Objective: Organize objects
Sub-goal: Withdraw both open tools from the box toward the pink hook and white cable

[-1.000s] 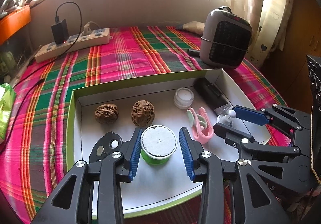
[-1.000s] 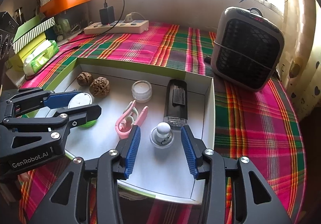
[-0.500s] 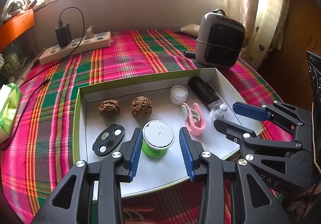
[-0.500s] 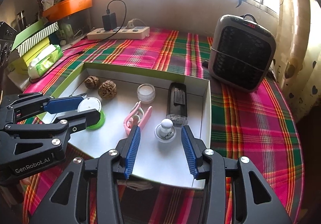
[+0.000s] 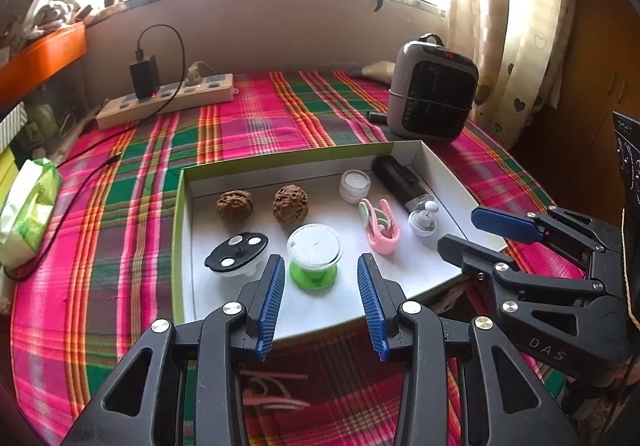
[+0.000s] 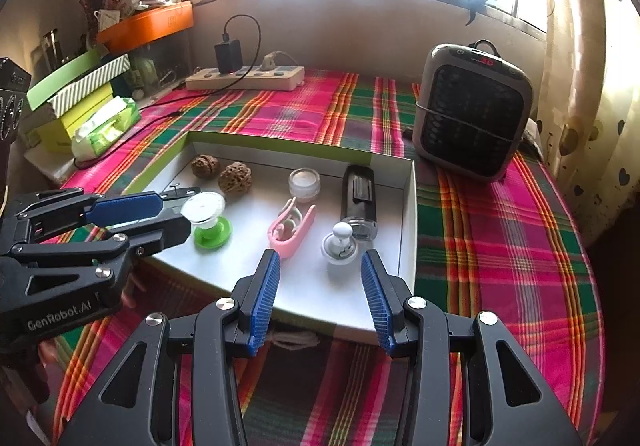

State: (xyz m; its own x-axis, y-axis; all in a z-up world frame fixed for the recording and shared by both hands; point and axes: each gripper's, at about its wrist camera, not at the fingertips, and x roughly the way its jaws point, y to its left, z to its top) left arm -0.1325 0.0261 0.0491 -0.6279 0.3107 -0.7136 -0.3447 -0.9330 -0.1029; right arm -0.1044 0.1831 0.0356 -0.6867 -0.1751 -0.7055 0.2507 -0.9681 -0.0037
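A white tray with a green rim (image 5: 182, 206) (image 6: 408, 214) lies on the plaid cloth. In it are two walnuts (image 5: 235, 205) (image 5: 290, 204), a black disc with white dots (image 5: 237, 249), a green-based white-topped spool (image 5: 315, 256) (image 6: 208, 218), a clear jar (image 5: 354, 185) (image 6: 304, 184), a pink clip (image 5: 382, 227) (image 6: 292, 228), a white knob (image 5: 423, 220) (image 6: 340, 244) and a black device (image 5: 398, 180) (image 6: 358, 198). My left gripper (image 5: 322, 304) (image 6: 160, 214) is open and empty, in front of the spool. My right gripper (image 6: 320, 298) (image 5: 468, 230) is open and empty, in front of the knob.
A grey heater (image 5: 432, 100) (image 6: 472, 122) stands at the back right. A power strip with a black charger (image 5: 168, 102) (image 6: 244, 76) lies at the back. A green tissue pack (image 5: 26, 206) (image 6: 108, 128) and boxes (image 6: 76, 94) are on the left. Cords (image 5: 272, 390) lie on the cloth below the tray.
Both grippers have pulled back and up from the tray, staying open. The spool and the knob, once between the fingers, now lie beyond the tips.
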